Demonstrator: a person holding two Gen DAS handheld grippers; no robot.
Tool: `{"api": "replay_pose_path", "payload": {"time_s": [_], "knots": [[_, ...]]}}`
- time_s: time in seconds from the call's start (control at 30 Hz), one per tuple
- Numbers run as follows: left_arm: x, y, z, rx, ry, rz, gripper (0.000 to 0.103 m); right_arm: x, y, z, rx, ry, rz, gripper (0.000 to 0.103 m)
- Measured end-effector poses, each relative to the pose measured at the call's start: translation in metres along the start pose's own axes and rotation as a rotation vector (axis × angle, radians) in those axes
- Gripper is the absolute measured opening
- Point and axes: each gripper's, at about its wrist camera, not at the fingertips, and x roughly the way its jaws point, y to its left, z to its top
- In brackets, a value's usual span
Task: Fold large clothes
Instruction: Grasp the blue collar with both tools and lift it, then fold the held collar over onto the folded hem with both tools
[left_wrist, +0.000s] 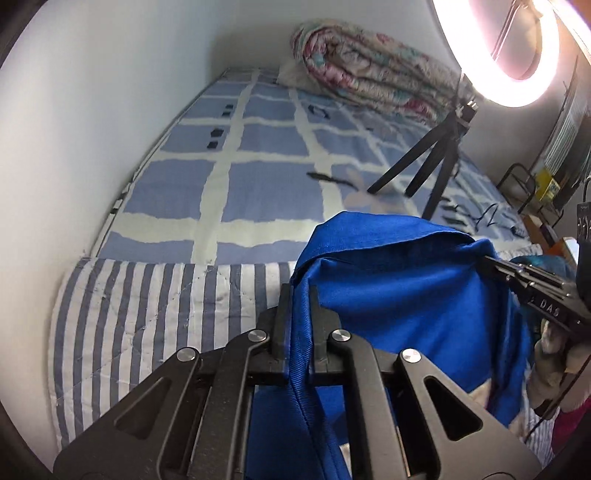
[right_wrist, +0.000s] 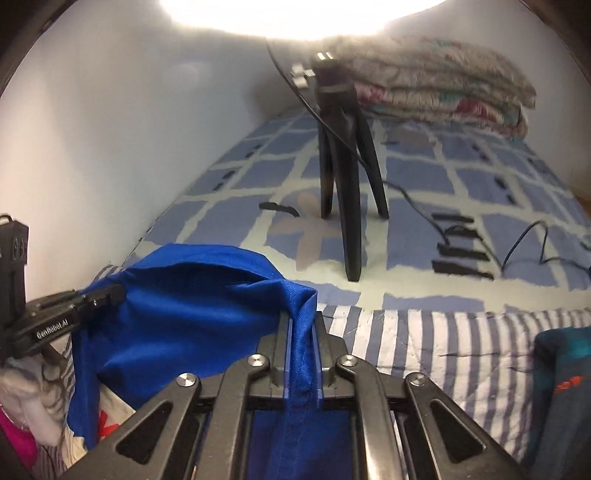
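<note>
Bottom centre, the blue garment (left_wrist: 399, 295) hangs between both tools over the striped quilt (left_wrist: 140, 314), its edge stretched for folding. Left gripper (left_wrist: 298, 299) and right gripper (right_wrist: 301, 325) each clench a corner.

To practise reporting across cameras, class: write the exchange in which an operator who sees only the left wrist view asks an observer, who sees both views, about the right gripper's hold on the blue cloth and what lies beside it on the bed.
Operator: From here I see the right gripper side-on only. Has it got the cloth?
Observer: Yes. Its own view shows both fingers pressed on a stitched edge of the cloth.
Operator: Is anything further right in that view?
Observer: A dark teal garment with orange print lies on the striped quilt.
</note>
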Motion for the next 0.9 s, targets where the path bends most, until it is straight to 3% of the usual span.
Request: {"api": "replay_pose_path", "payload": {"time_s": [0.47, 0.9], "knots": [[-0.113, -0.036, -0.017, 0.008, -0.097, -0.005, 0.003, -0.119, 0.02, -0.009, -0.017, -0.059, 0.109, 0.005], [-0.221, -0.067, -0.088, 0.037, -0.134, -0.028, 0.003, -0.245, 0.058, -0.079, -0.077, -0.075, 0.149, 0.003]]}}
